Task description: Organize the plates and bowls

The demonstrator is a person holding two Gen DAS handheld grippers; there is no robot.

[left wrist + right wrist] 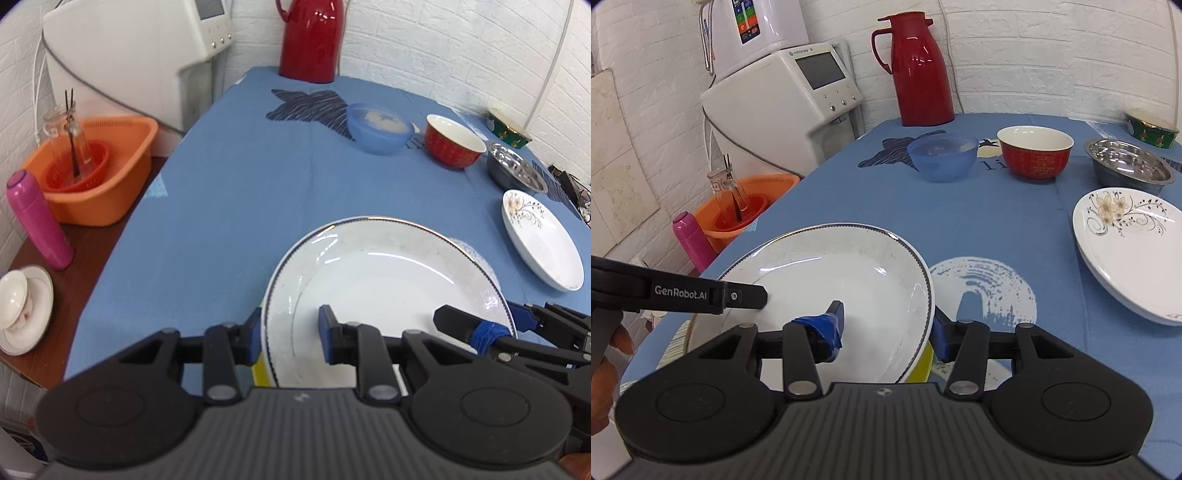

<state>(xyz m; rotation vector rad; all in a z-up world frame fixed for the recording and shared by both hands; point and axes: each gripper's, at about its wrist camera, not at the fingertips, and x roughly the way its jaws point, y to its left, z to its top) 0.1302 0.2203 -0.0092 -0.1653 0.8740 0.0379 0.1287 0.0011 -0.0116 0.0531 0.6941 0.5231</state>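
Observation:
A large white plate with a dark rim [388, 280] [831, 266] is held tilted over the blue tablecloth [229, 206]. My left gripper [290, 328] is shut on its left rim. My right gripper [888, 321] straddles the right rim with its jaws apart, the taped finger inside the plate. A yellow-edged dish [921, 363] shows underneath. Farther right lies a flowered white plate [543, 243] [1134, 251]. At the back stand a blue bowl [942, 155], a red bowl [1034, 155], a steel bowl [1128, 162] and a green bowl [1152, 129].
A red thermos jug [919, 70] stands at the table's far edge. Off the left edge are an orange basin [96, 170] holding a glass jar, a pink bottle [38, 221], a cup on a saucer [20, 306] and a white appliance [783, 99].

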